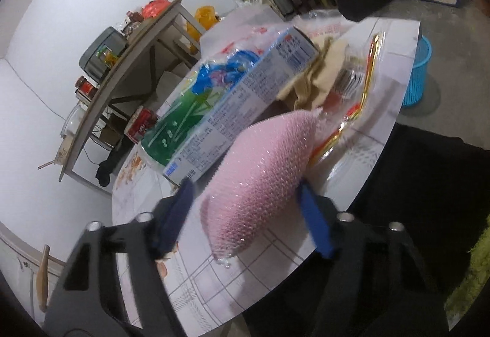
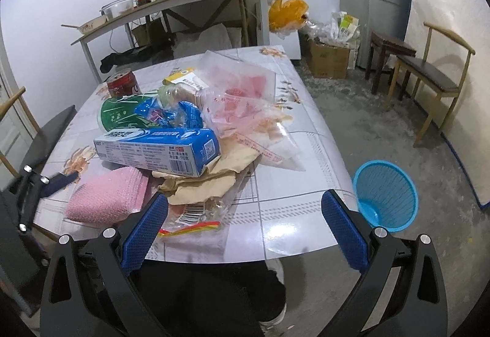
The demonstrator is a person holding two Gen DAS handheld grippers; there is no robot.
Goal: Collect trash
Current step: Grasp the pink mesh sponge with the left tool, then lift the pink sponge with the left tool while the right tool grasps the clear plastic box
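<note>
I am bracketing the pink pouch (image 1: 260,181) with my left claw (image 1: 245,214), open and gripping nothing; right claw (image 2: 245,233) is hanging wide, empty, nearer the bin (image 2: 386,196).

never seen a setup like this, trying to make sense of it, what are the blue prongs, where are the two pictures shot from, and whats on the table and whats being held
No robot here: a person holds a two-finger gripper in each hand, with a fisheye camera on each looking along the blue fingers. One picture is from the left gripper, the other from the right gripper. The left one is open, its fingers either side of a pink bubble-wrap pouch without clearly squeezing it yet. The right one is open and holds nothing, hovering over the near table edge. The table carries a trash pile: a blue toothpaste box, crumpled brown paper, clear plastic bags, a green bottle and a red can. A blue wastebasket stands on the floor beside it.
</note>
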